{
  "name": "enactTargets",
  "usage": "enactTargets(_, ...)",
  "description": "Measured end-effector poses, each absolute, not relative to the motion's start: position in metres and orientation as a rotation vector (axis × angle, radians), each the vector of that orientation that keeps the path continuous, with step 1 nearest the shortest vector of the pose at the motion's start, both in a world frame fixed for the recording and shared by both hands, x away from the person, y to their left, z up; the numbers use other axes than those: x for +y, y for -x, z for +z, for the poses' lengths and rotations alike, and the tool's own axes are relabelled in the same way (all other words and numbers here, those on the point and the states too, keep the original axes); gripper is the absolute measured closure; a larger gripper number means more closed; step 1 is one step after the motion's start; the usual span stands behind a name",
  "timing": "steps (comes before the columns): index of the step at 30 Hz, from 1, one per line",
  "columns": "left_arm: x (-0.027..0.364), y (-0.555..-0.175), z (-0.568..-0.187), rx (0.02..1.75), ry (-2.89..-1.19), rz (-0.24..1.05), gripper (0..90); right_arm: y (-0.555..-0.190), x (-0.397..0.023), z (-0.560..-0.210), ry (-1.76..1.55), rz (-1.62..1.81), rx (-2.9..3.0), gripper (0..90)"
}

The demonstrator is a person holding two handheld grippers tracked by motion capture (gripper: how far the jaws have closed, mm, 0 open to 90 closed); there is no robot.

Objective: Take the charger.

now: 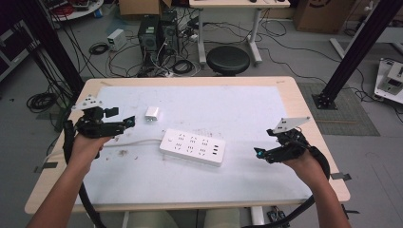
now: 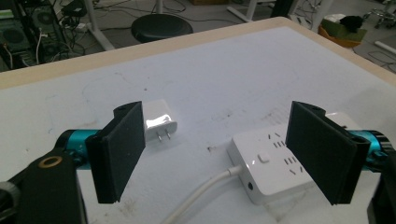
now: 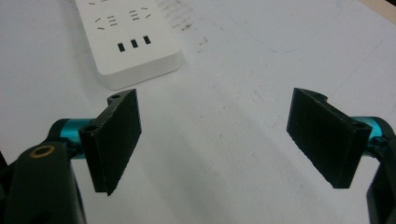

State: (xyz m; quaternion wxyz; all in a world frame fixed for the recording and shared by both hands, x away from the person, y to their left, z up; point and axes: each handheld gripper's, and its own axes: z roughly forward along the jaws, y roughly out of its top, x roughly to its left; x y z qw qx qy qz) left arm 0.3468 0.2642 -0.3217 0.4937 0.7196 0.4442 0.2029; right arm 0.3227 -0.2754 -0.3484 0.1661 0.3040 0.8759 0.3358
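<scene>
I'm holding my left claw (image 2: 215,154) wide open and empty, charger (image 2: 159,122) just beyond it, power strip (image 2: 275,161) lying ahead toward its right, my right claw (image 3: 217,140) gaping empty too.

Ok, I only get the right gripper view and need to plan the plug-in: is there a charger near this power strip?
Observer: Yes, a white charger lies apart from the power strip, beyond its cable end.
Operator: Which way do its prongs face?
Observer: The prongs point level, roughly toward the left claw.
Operator: Is that claw holding anything?
Observer: No, its jaws stand wide open and empty.
</scene>
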Motion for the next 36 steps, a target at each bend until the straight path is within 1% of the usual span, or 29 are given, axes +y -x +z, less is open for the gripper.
enactTargets(6,0.246,-0.369,-0.317,1.136,-1.722,0.459,20.0,-0.324,-0.272,-0.345,-0.859,0.934,2.501,18.0)
enactTargets(12,0.23,-0.386,-0.321,1.175,-1.717,0.489,20.0,-0.323,-0.272,-0.344,-0.86,0.928,2.499,18.0)
enactTargets(15,0.222,-0.399,-0.327,1.25,-1.698,0.527,19.9,-0.323,-0.272,-0.345,-0.86,0.924,2.499,18.0)
enactTargets(19,0.216,-0.413,-0.337,1.319,-1.711,0.557,19.9,-0.324,-0.271,-0.346,-0.865,0.921,2.5,18.0)
enactTargets(24,0.211,-0.429,-0.351,1.363,-1.738,0.569,20.0,-0.324,-0.27,-0.347,-0.858,0.919,2.503,18.0)
enactTargets(36,0.209,-0.46,-0.395,1.493,-1.782,0.528,19.9,-0.328,-0.274,-0.349,-0.869,0.922,2.503,18.0)
